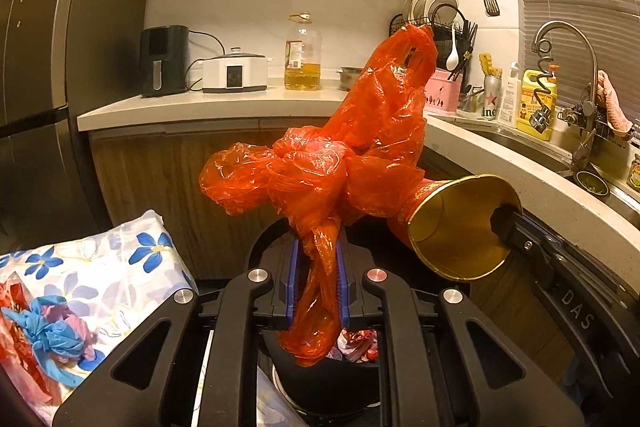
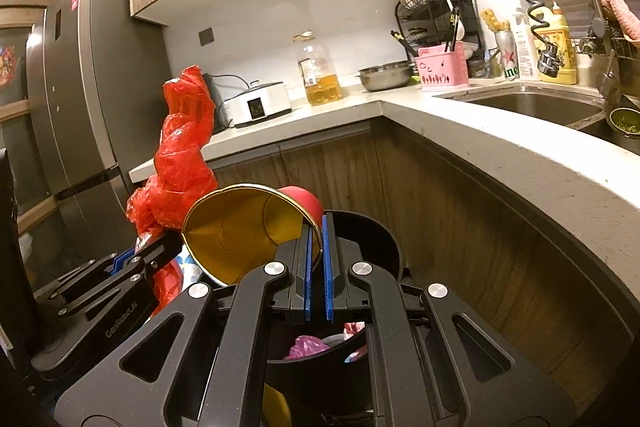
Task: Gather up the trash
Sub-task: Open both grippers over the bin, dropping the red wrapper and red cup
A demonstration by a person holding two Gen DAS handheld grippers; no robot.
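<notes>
A: Behind everything, a dark grey tall refrigerator [image 2: 92, 87], then a pale curved stone countertop [image 2: 500, 147] running round to a steel sink [image 2: 532, 105].

B: And below, on the floor?

A: A round black plastic trash bin [image 2: 380, 239], mouth open, with pink and red scraps already inside. Directly under both tools.

B: Trash in hand?

A: A crumpled translucent red plastic bag [image 1: 352, 155], knotted in the middle, held above the bin. Beside it, touching, a red paper cup with a gold foil lining [image 2: 248, 227], tipped on its side, mouth toward the right wrist camera.

B: Grips?

A: Left gripper [image 1: 318, 279] nearly closed, blue pads squeezing the bag's lower tail. Right gripper [image 2: 316, 263] nearly closed too, pinching the cup's rim, one finger inside and one outside.

B: Step?

A: Apparently the drop: both pieces over the bin, not yet released.

B: Next?

A: Probably lowering toward the bin mouth, then opening each in turn. Worth minding the bag: light and springy, likely to cling to a pad or catch on the bin edge.
</notes>
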